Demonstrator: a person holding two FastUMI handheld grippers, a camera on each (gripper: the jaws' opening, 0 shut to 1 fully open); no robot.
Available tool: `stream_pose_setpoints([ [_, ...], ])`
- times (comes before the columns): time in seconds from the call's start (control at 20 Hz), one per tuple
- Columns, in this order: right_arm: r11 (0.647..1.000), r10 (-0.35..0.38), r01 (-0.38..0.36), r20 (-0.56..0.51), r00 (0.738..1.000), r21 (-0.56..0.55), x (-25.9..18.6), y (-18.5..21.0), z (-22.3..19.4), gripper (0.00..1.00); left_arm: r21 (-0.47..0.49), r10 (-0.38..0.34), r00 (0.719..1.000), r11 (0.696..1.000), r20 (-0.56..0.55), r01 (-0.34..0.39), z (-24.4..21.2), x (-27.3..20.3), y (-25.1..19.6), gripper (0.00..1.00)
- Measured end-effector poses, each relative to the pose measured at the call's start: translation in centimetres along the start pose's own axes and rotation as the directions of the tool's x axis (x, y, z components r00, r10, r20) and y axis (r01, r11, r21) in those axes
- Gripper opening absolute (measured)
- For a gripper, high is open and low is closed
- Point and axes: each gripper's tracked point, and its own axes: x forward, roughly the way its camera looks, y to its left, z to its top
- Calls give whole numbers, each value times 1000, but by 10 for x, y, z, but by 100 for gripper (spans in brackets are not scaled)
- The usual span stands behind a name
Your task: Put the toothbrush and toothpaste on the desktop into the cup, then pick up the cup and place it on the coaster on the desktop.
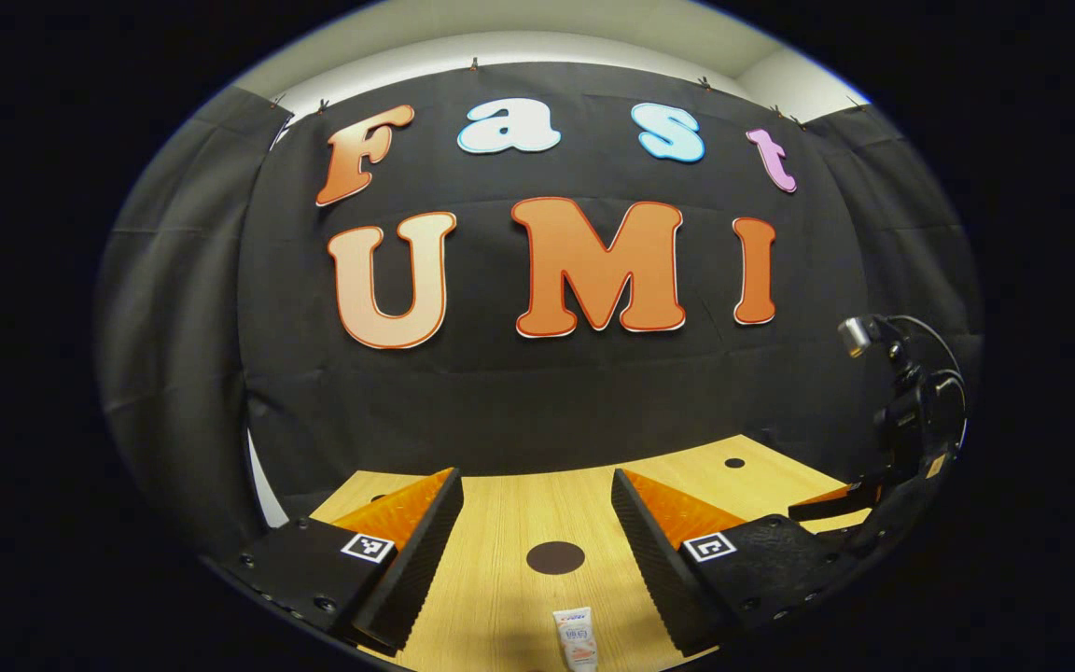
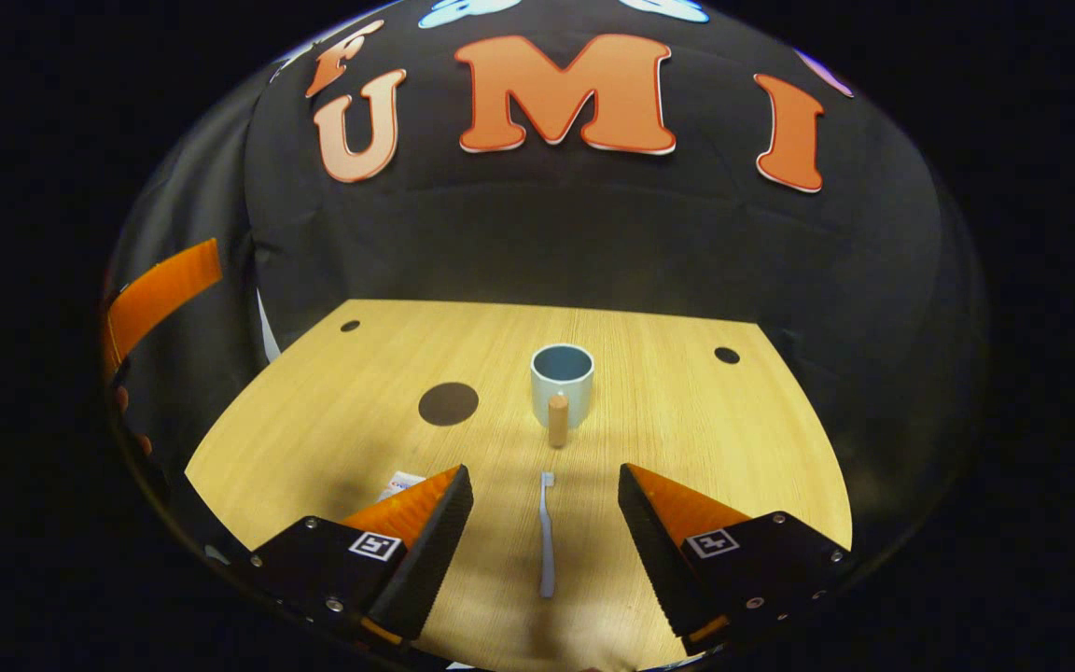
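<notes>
Lying lengthwise between wide-spread right gripper (image 2: 545,504) fingers: toothbrush (image 2: 547,537), light, thin, stiff, likely slippery; best pinched mid-handle. Soft toothpaste (image 1: 576,638) between wide-open left gripper (image 1: 533,523) fingers; best gripped mid-body.

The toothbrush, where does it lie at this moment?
In the right gripper view the toothbrush lies flat on the desktop, between the open right tool's fingers, with the cup beyond its head.

Recording booth, staged: black cloth wall (image 2: 593,243) across the upper frame; bare wooden desktop (image 2: 332,439) below; camera rig (image 1: 911,401) at right edge.
</notes>
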Motion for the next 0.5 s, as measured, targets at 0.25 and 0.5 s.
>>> stream_pose_setpoints([
  [0.25, 999, -33, 29, -162, 986, -27, 29, -2, -28, 88, -14, 34, 999, 999, -35, -35, -16, 5, 27, 96],
  [0.5, 999, -36, 22, -310, 950, -49, 50, 2, -59, 78, -28, 68, 995, 997, -68, -70, -29, 9, 45, 96],
])
